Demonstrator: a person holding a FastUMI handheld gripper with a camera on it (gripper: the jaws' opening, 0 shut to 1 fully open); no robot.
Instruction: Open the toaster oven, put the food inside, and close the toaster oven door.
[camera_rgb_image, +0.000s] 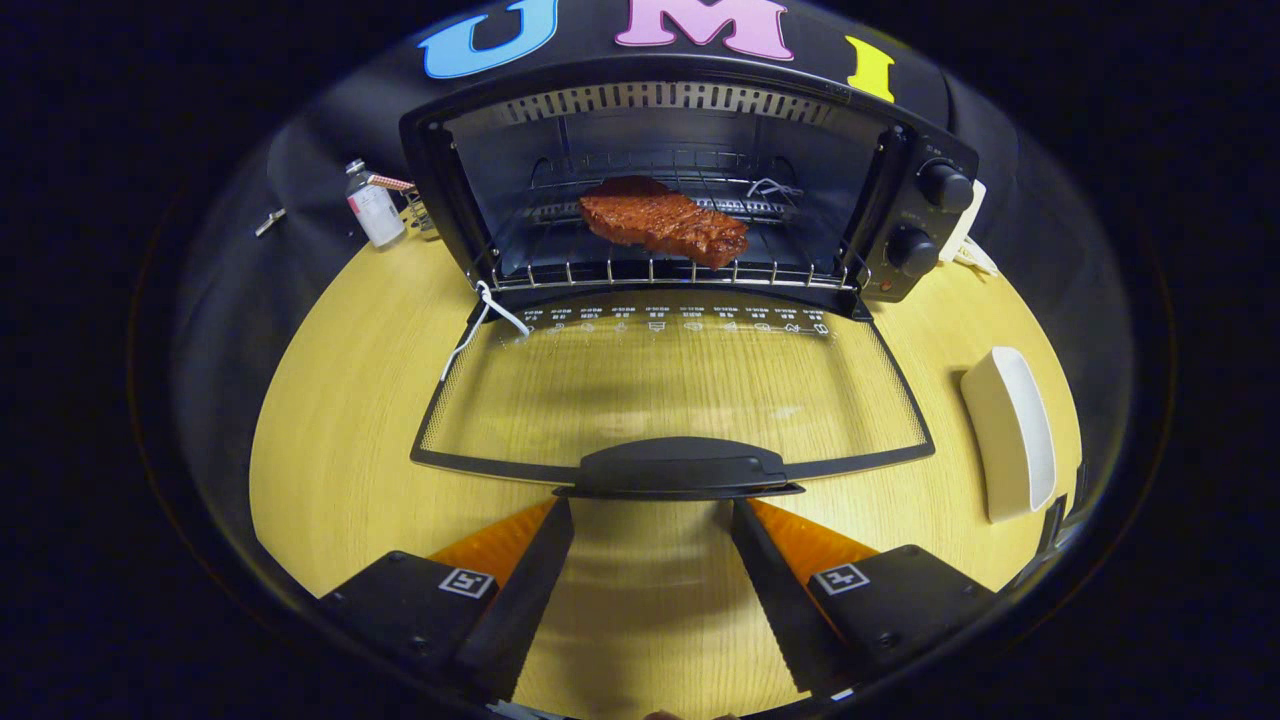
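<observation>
Just ahead of my gripper (652, 505) the toaster oven (690, 190) stands wide open, its glass door (670, 400) folded down flat over the wooden table (330, 420). My fingers are spread apart with nothing between them but bare tabletop; their tips sit right at the near edge of the door handle (680, 468), one toward each end of it — I can't tell whether they touch it.

Inside the oven, the food — a reddish-brown steak (662, 220) — lies on the wire rack (660, 268), roughly in the middle of the cavity and a little toward the front. Two round knobs (930, 215) sit one above the other on the panel at the oven's right side.

A white cord (480, 325) trails from the door's left hinge corner down along the door's edge. Left of the oven, near the back of the table, I see a small clear bottle (373, 205) with a white label. Off to the right of the open door, well apart from it, a white rectangular dish (1010, 435) rests near the table's edge.
</observation>
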